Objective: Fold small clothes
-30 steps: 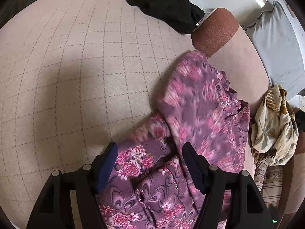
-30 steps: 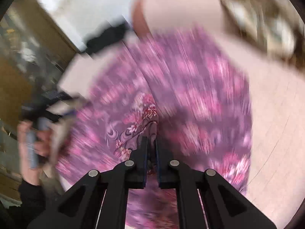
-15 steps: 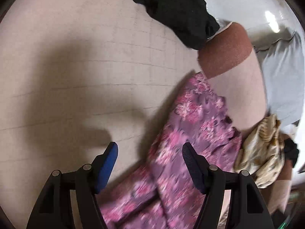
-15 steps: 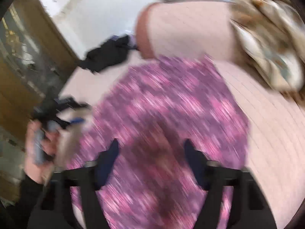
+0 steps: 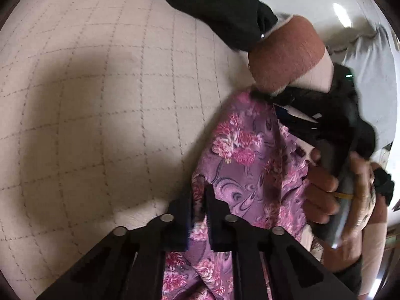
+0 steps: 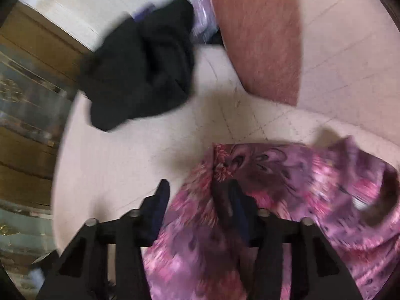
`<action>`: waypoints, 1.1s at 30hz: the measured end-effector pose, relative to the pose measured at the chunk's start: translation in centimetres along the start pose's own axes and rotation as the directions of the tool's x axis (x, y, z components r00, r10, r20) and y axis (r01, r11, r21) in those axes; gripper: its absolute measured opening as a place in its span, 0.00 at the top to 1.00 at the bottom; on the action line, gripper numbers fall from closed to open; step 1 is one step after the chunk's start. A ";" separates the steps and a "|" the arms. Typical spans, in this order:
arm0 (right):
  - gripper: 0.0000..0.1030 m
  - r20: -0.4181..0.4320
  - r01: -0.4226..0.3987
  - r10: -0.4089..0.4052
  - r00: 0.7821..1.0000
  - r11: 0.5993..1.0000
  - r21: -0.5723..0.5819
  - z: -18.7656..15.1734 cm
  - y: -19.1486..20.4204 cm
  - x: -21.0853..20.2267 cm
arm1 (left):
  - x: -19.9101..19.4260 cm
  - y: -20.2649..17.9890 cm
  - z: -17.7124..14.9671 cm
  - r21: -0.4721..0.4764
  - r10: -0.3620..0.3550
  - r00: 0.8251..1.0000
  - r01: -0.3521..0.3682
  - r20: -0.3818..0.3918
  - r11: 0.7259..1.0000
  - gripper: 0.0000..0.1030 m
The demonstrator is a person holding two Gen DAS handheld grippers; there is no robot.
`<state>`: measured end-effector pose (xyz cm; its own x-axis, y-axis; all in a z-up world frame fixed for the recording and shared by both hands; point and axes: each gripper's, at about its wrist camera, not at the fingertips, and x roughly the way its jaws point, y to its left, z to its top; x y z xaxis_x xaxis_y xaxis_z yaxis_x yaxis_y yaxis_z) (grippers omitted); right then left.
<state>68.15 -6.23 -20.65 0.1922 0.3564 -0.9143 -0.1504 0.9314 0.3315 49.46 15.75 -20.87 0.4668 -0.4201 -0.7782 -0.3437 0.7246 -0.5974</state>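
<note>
Two hand-held tongs work on a purple floral garment (image 5: pixel 245 155) that lies on a cream quilted seat (image 5: pixel 100 100), beside a rust-coloured bolster (image 5: pixel 285 52).

In the left wrist view, the left tongs (image 5: pixel 198 200) have just closed and now pinch the near edge of the garment, a thin ridge of cloth caught between the two dark jaws. The garment runs away from them toward the bolster. At its far end the person's hand (image 5: pixel 325 190) holds the other tool.

The right wrist view is blurred by motion. The right tongs (image 6: pixel 197 187) have just been closing, with purple cloth between them near a corner of the garment. The jaws stand a little apart in this view, and a firm grip cannot be confirmed.

A crumpled black garment (image 5: pixel 220 7) lies apart at the far edge of the seat, untouched.

The step in hand appears to be taking hold of two ends of the purple garment, ready for a fold. The next move probably calls for a sure hold at both ends, then lifting and carrying one end over the other with the edges kept in line.

No brand, label or writing can be read anywhere.
</note>
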 end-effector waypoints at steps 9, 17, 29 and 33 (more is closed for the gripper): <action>0.98 0.214 -0.109 0.107 0.971 0.994 -0.002 1.4 1.4 -6.0 | -6.6 -2.6 1.2 0.099 0.177 0.932 -0.219 0.317 0.971 0.98; 0.36 0.189 -0.165 0.157 0.969 0.986 0.027 -4.7 -0.6 -7.3 | -5.0 2.4 2.9 -0.144 0.155 0.969 -0.129 0.191 0.981 0.49; 0.43 0.085 -0.088 0.071 0.994 0.971 0.220 -33.8 -10.8 -12.2 | 0.0 -4.7 -1.8 0.148 0.066 0.996 -0.058 -0.051 0.987 0.46; 0.93 0.142 -0.083 0.057 0.988 0.980 0.183 -34.5 -8.5 -14.2 | 1.1 -3.6 -2.0 0.127 0.090 0.993 -0.080 -0.072 0.989 0.46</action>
<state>33.29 -21.77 -18.50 0.3191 0.4156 -0.8517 0.0142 0.8965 0.4428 49.61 11.56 -19.95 0.3740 -0.3917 -0.8406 -0.2735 0.8195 -0.5036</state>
